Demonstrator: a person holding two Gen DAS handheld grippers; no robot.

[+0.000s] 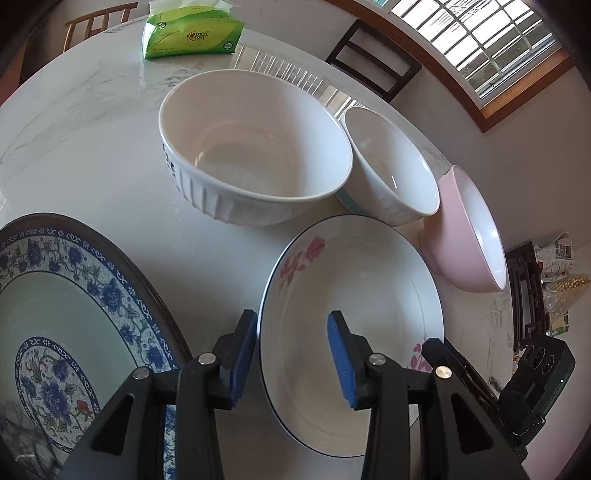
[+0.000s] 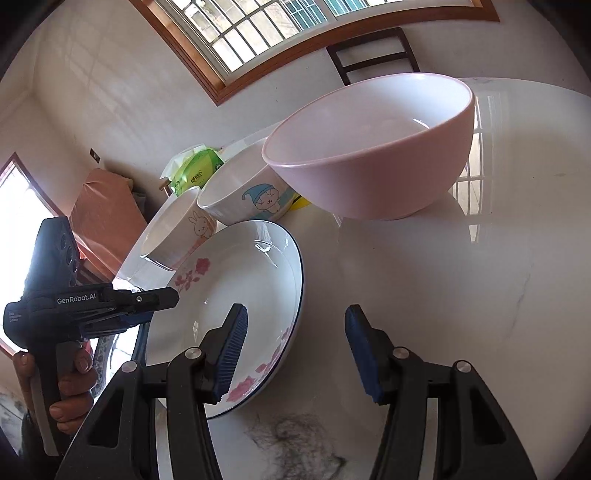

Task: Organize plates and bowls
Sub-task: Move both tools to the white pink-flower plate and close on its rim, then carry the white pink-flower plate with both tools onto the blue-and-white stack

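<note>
Left gripper (image 1: 291,354) and right gripper (image 2: 295,354), fingers apart and empty, flank the floral plate (image 1: 369,295) on the marble surface (image 1: 92,147); closing unevenly on its rim could tip it against the nearby pink bowl (image 2: 373,147).

Home dining rm. Round white marble-look surface (image 1: 92,155) w/ household crockery: floral plate (image 1: 351,295), blue-patterned plate (image 1: 74,295), cartoon-print bowls (image 2: 255,192), pink bowl (image 2: 369,158). Green tissue pack (image 1: 192,33) on it. Dark wooden chair (image 1: 373,62) pulled up beside, wood-framed window w/ grille (image 1: 480,44) behind, plain pale walls.
</note>
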